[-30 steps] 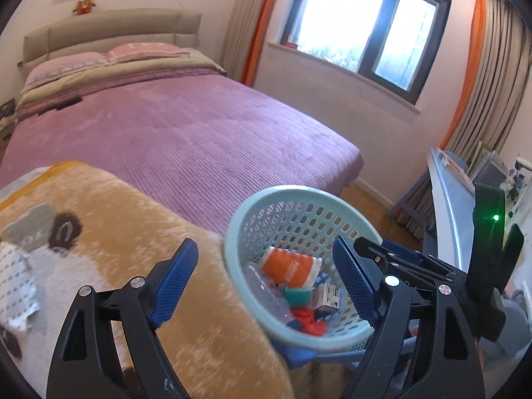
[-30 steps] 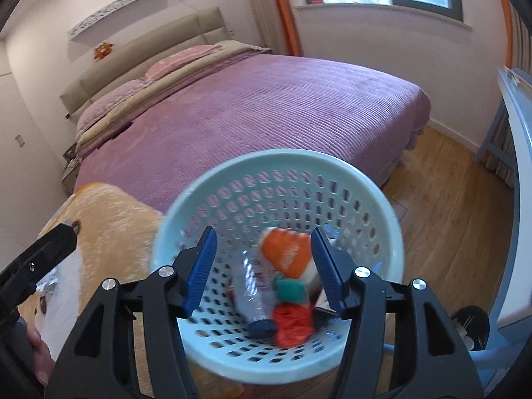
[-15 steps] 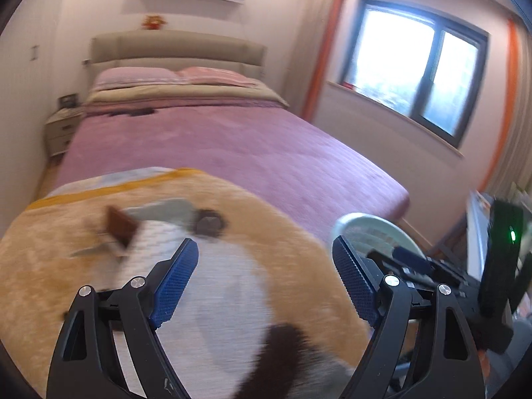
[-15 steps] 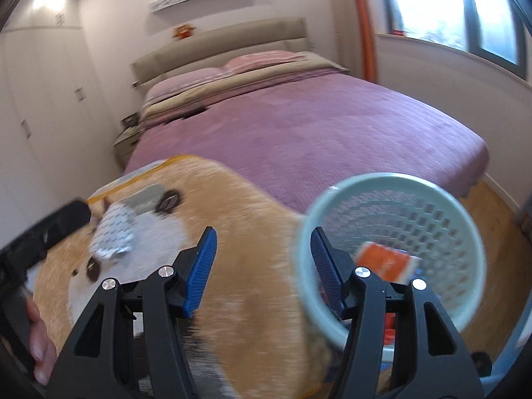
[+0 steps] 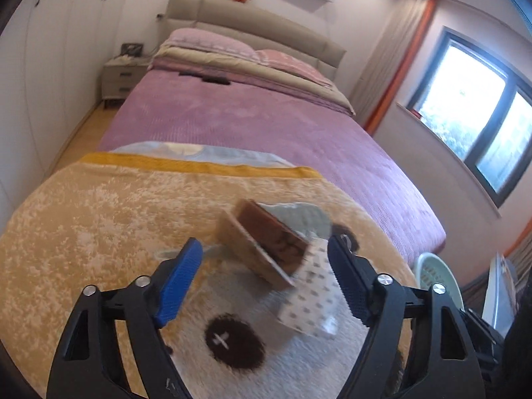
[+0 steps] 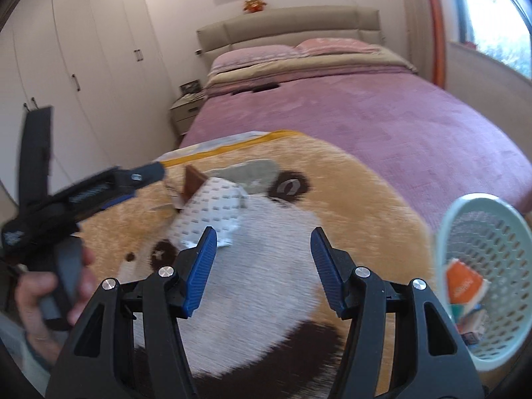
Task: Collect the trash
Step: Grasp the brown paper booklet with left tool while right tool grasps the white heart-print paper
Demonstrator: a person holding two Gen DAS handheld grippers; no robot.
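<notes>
- Trash is what I'm after: in the left wrist view a brown snack carton (image 5: 262, 242) lies tilted on the plush blanket (image 5: 99, 212) at the foot of the bed (image 5: 252, 126), touching a white dotted wrapper (image 5: 312, 296). My left tongs (image 5: 266, 286) hover released, jaws spread wide, with the carton between and just beyond the tips. The carton looks light and thin-walled, so I judge it will crush easily; I'd pinch across its narrow sides. The basket (image 5: 435, 276) peeks in at the right edge.
- In the right wrist view the wrapper (image 6: 212, 212) sits on the blanket's (image 6: 349, 199) pale patch, the carton's corner (image 6: 193, 183) poking out behind it. It looks crumpled, limp and slippery; I'd take it by a raised fold. The left tongs (image 6: 146, 176) reach in from the left, near both pieces. My right tongs (image 6: 262, 266) hang released and empty. The basket (image 6: 449, 219), already holding an orange packet (image 6: 462, 282), stands at the right.
</notes>
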